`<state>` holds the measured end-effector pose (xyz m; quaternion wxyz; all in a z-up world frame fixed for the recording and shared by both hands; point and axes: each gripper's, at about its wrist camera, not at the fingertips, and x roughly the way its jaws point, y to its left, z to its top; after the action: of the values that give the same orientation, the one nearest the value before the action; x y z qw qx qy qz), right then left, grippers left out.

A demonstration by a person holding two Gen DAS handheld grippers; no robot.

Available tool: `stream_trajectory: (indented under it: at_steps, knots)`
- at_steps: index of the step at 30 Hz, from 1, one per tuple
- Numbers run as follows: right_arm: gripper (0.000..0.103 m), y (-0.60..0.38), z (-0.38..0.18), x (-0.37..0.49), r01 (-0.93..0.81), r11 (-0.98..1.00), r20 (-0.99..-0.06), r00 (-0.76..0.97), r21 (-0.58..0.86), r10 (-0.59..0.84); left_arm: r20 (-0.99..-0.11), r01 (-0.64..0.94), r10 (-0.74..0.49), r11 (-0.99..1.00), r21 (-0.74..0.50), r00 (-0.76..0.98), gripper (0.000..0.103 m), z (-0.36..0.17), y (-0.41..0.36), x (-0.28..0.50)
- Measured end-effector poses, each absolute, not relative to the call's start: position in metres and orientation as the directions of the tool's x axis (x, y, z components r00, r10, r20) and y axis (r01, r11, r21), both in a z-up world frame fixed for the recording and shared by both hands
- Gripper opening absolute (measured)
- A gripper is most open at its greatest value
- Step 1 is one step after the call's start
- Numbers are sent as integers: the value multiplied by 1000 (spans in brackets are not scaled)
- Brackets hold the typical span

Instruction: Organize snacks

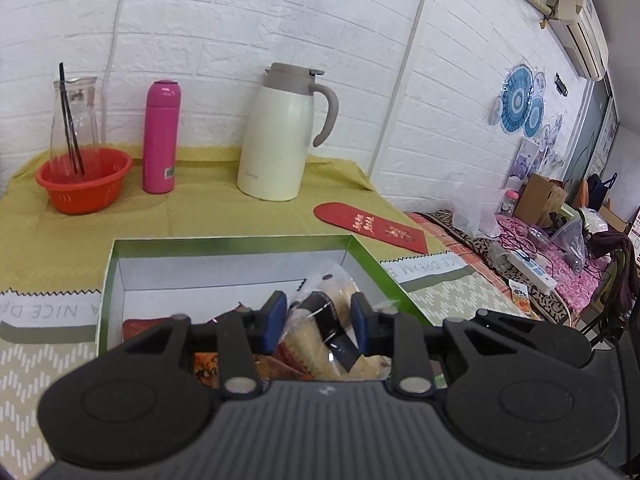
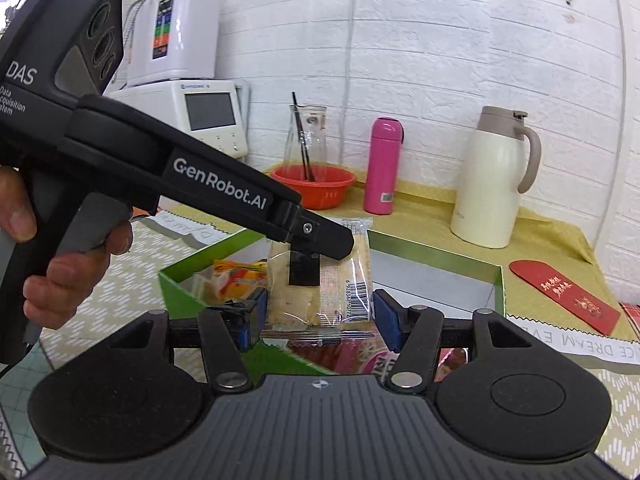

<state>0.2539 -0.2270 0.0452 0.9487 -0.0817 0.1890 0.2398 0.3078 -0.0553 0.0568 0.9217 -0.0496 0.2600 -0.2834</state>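
Note:
A green box point(image 1: 230, 243) with a white inside stands on the table and holds several snack packets. A clear packet of pale crackers with a black label point(image 1: 324, 320) stands upright over the box. My left gripper point(image 1: 319, 317) sits around its upper part, jaws close on both sides; the right wrist view shows the left gripper point(image 2: 320, 242) on the packet point(image 2: 320, 280). My right gripper point(image 2: 318, 316) has its blue pads at both edges of the packet's lower part. Orange and yellow packets point(image 2: 236, 276) lie in the box point(image 2: 440, 258).
At the back stand a red bowl point(image 1: 84, 186) holding a glass carafe with straws, a pink bottle point(image 1: 161, 138) and a cream thermos jug point(image 1: 282, 136). A red envelope point(image 1: 368, 226) lies right of the box. White appliances point(image 2: 180, 72) stand back left. Cluttered bedding lies far right.

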Motion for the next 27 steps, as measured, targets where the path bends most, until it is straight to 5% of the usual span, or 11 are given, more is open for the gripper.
stream_trajectory:
  at_steps: [6,7,8,11,20,27]
  knots:
    - [96,-228,32,279,-476,879,-412,809,-38,420,-478,459,-503,862,-215,721,34,45,-62,333]
    - [97,-228,29,281,-472,881,-415,809,-37,416,-468,440,-481,875,-202,741,41,44,-62,333]
    - [98,-227,26,283,-472,881,-424,807,-42,412,-455,423,-462,886,-192,761,59,43,-61,332]
    - [103,-226,20,282,-474,878,-421,811,-65,407,-406,388,-438,899,-204,802,68,43,-53,324]
    - [103,-233,19,277,-410,909,-408,844,-70,349,-465,178,-224,974,-140,857,77,43,-42,318]
    - [103,-239,43,254,-365,928,-399,863,-70,309,-459,195,-239,971,-141,856,78,51,-35,294]
